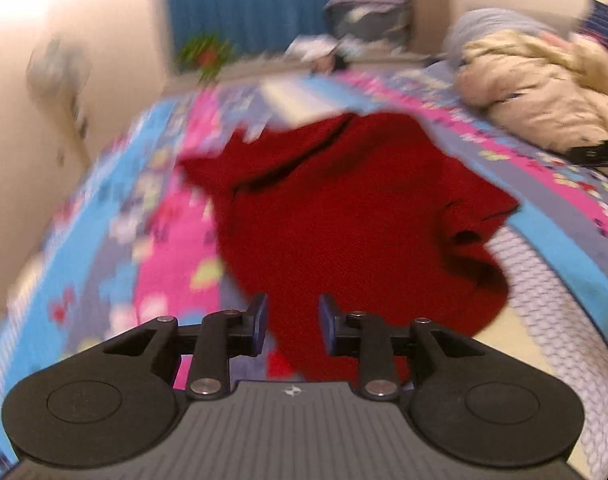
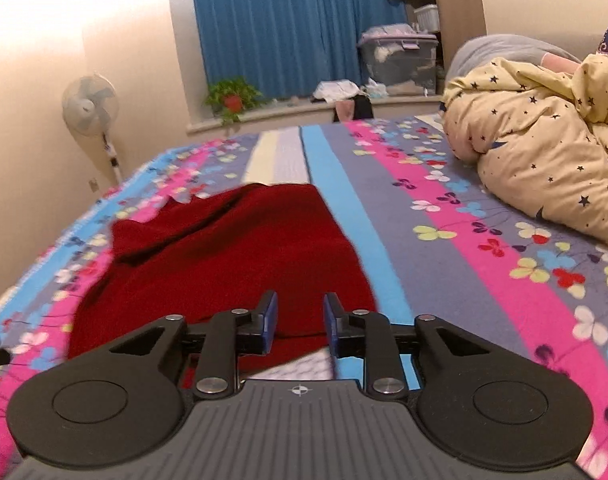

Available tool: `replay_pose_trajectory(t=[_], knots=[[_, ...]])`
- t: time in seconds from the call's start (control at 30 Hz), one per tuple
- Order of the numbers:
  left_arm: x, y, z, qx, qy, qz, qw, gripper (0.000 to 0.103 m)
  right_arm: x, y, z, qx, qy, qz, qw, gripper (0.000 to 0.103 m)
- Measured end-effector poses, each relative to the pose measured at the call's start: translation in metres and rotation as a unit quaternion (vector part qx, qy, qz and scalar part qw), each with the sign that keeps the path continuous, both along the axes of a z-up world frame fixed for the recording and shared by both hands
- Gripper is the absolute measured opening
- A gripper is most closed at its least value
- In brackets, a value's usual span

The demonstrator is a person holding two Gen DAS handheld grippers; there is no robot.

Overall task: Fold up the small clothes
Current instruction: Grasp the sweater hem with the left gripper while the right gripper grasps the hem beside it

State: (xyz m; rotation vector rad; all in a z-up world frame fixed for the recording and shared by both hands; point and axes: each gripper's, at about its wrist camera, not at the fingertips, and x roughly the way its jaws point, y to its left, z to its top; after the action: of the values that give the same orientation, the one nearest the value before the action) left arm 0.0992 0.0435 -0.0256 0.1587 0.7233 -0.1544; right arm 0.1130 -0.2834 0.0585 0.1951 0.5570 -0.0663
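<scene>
– Red is being shown across the middle of both views; where is the garment [image 1: 343,208] being kept?
– It is being left spread on the bed [image 2: 463,220], over the flowered sheet with its pink, blue and grey stripes; its near hem is lying just beyond both claws, and its left part is being seen rumpled into folds.
– How is the left claw [image 1: 292,322] being held?
– It is being held released above the near edge of the garment; its blue pads are standing apart with a gap between them, and no cloth is being pinched there. That view is being blurred, so finer detail cannot be told.
– And the right claw [image 2: 300,322]?
– It is likewise being held released, pads apart; the garment's hem and a strip of sheet are being seen through the gap, and nothing is being grasped.
– What else is being shown?
– A cream duvet [image 2: 543,152] with dark stars is being left heaped at the right of the bed; a blue curtain [image 2: 288,28], a potted plant [image 2: 232,96] and a standing fan [image 2: 88,104] are being seen beyond.
</scene>
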Motion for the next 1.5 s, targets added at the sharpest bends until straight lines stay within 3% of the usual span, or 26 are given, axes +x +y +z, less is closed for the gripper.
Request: replay_pose_trajectory(t=[0.07, 0.1, 0.17, 0.3, 0.37, 0.43, 0.53, 0.7, 0.73, 0.8, 0.83, 0.87, 0.9, 0.97, 1.03, 1.17, 1.27, 1.5], knots=[[0.018, 0.011, -0.013, -0.029, 0.068, 0.039, 0.9965, 0.032, 0.022, -0.015, -0.013, 0.005, 0.025, -0.009, 1.0, 0.031], [0.023, 0.016, -0.012, -0.058, 0.075, 0.048, 0.9944, 0.036, 0.034, -0.021, -0.021, 0.008, 0.039, -0.015, 0.999, 0.031], [0.03, 0.02, -0.013, -0.087, 0.079, 0.054, 0.9916, 0.059, 0.058, -0.034, -0.037, 0.02, 0.064, -0.028, 0.997, 0.034], [0.041, 0.014, -0.028, -0.069, 0.105, 0.049, 0.9909, 0.069, 0.099, -0.052, -0.068, 0.015, 0.09, -0.052, 0.994, 0.052], [0.045, 0.013, -0.034, -0.073, 0.12, 0.05, 0.9888, 0.076, 0.115, -0.057, -0.083, 0.006, 0.099, -0.061, 0.993, 0.07], [0.05, 0.014, -0.042, -0.08, 0.136, 0.052, 0.9861, 0.08, 0.128, -0.062, -0.095, 0.017, 0.106, -0.064, 0.992, 0.074], [0.056, 0.017, -0.055, -0.09, 0.161, 0.053, 0.9814, 0.082, 0.146, -0.063, -0.114, 0.027, 0.123, -0.053, 0.991, 0.075], [0.065, 0.009, -0.07, -0.078, 0.174, 0.052, 0.9803, 0.084, 0.16, -0.046, -0.135, -0.015, 0.125, -0.018, 0.992, 0.08], [0.067, 0.006, -0.071, -0.075, 0.171, 0.05, 0.9812, 0.084, 0.161, -0.045, -0.135, -0.017, 0.121, -0.014, 0.992, 0.076], [0.068, 0.0, -0.073, -0.068, 0.161, 0.046, 0.9836, 0.084, 0.163, -0.046, -0.134, 0.004, 0.112, -0.001, 0.994, 0.055], [0.068, -0.002, -0.073, -0.067, 0.155, 0.044, 0.9847, 0.078, 0.163, -0.044, -0.132, 0.01, 0.108, 0.008, 0.994, 0.036], [0.068, -0.004, -0.073, -0.068, 0.149, 0.038, 0.9858, 0.063, 0.164, -0.045, -0.13, 0.01, 0.104, 0.012, 0.994, 0.018], [0.068, -0.006, -0.072, -0.073, 0.144, 0.028, 0.9864, 0.055, 0.164, -0.046, -0.127, 0.01, 0.1, 0.012, 0.995, 0.016], [0.063, -0.009, -0.067, -0.061, 0.123, 0.023, 0.9903, 0.025, 0.158, -0.05, -0.118, 0.037, 0.089, 0.008, 0.995, 0.009], [0.059, -0.007, -0.06, -0.054, 0.107, 0.02, 0.9926, 0.01, 0.147, -0.057, -0.104, 0.064, 0.07, 0.002, 0.995, 0.008], [0.043, 0.014, -0.032, -0.106, 0.062, 0.021, 0.9922, 0.008, 0.115, -0.068, -0.073, 0.083, 0.045, -0.004, 0.996, 0.008], [0.025, 0.026, -0.01, -0.117, 0.021, 0.021, 0.9927, 0.007, 0.08, -0.073, -0.057, 0.089, 0.032, -0.01, 0.996, 0.007], [-0.026, 0.076, 0.021, -0.151, 0.004, 0.05, 0.9873, 0.006, -0.001, -0.074, -0.022, 0.088, 0.014, 0.013, 0.996, 0.007]])
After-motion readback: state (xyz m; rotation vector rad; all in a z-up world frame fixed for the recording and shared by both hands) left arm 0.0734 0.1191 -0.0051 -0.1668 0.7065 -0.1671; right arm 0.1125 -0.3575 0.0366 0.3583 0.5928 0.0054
